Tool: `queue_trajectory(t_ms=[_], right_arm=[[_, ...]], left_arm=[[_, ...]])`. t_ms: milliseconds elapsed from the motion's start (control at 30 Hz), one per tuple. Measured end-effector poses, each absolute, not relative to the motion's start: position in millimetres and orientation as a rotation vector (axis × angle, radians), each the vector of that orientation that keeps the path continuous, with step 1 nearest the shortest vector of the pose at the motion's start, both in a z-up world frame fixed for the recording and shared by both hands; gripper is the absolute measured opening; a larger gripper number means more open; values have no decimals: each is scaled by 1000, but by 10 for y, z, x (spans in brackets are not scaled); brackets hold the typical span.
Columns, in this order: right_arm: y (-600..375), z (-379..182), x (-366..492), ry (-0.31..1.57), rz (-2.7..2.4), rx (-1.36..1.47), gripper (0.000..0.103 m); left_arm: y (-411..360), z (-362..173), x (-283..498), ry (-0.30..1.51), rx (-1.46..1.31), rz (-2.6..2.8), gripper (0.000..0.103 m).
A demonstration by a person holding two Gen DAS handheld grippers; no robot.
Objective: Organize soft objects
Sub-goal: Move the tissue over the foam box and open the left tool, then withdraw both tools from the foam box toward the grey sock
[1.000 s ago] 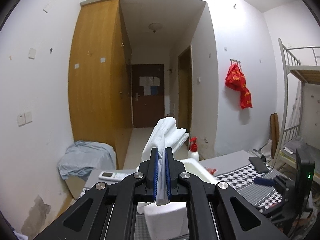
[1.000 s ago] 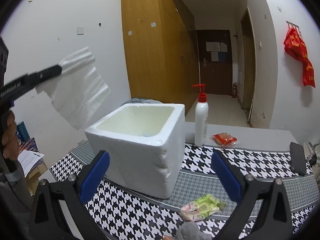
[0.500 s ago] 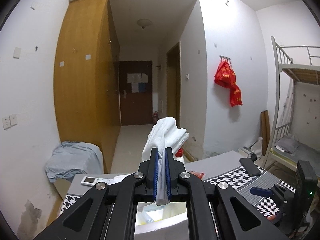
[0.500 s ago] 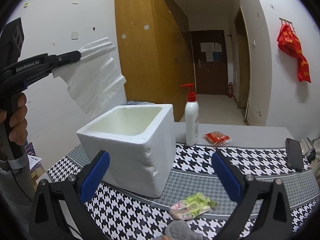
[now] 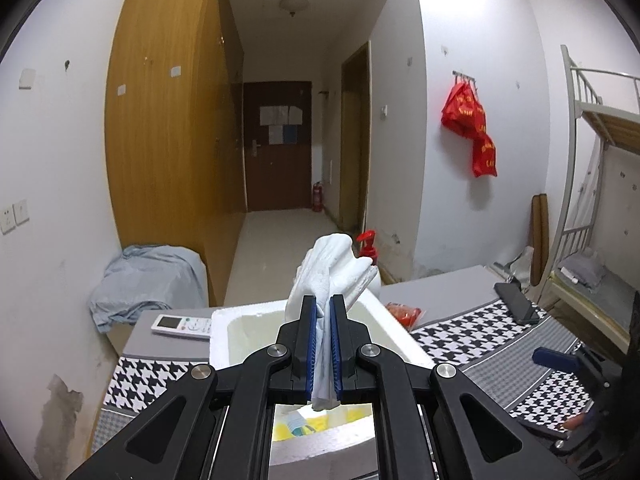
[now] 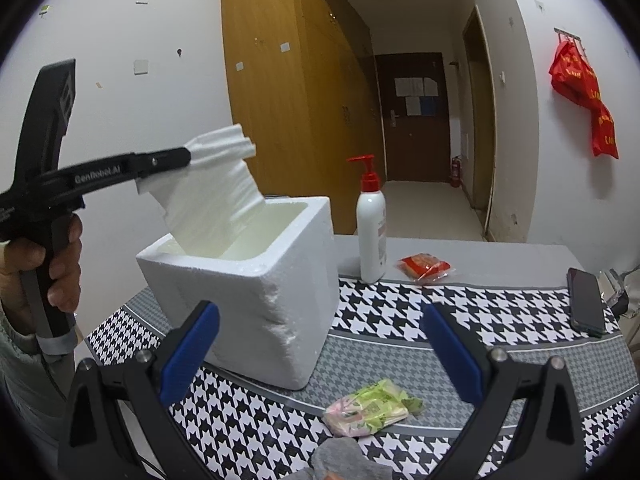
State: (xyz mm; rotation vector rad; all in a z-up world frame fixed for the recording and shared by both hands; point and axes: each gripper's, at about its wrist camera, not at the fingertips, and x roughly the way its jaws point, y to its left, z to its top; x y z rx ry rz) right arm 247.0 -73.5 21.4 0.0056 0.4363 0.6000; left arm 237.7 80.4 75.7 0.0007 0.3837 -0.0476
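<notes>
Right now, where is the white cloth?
The white cloth hangs from the shut left gripper, its lower end dipping into the foam box, left of the pump bottle.

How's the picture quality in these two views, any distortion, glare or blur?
Left wrist view: strong fisheye bending of the wardrobe, dark vignette corners, sharp left tongs on the white cloth. Right wrist view: same curvature, even light, no glare; right tongs sharp.

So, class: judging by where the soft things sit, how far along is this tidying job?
Done: something yellow already lies in the foam box. In hand: the left gripper holds white tissue over the opening. Left: the green wipes pack and grey cloth below the open right gripper.
</notes>
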Motion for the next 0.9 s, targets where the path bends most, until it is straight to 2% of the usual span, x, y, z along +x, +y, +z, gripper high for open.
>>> queue_trajectory(t_ms=[367, 433, 500, 533, 600, 767, 900], right_arm=[[-750, 200, 2494, 444, 597, 9, 103], [-752, 198, 2497, 445, 597, 10, 103], [-755, 195, 2499, 446, 596, 9, 103], [-760, 193, 2500, 446, 594, 10, 103], [-775, 185, 2501, 447, 593, 15, 103], [-797, 192, 2501, 447, 585, 18, 103], [-789, 226, 2470, 437, 585, 13, 103]], left_arm=[[782, 603, 2512, 454, 20, -17, 8], [786, 571, 2552, 472, 24, -12, 14], [770, 533, 2593, 493, 24, -10, 42], [777, 521, 2594, 497, 17, -5, 51], [786, 526, 2582, 486, 11, 12, 84], [810, 623, 2464, 427, -17, 10, 102], [797, 692, 2362, 392, -13, 8, 102]])
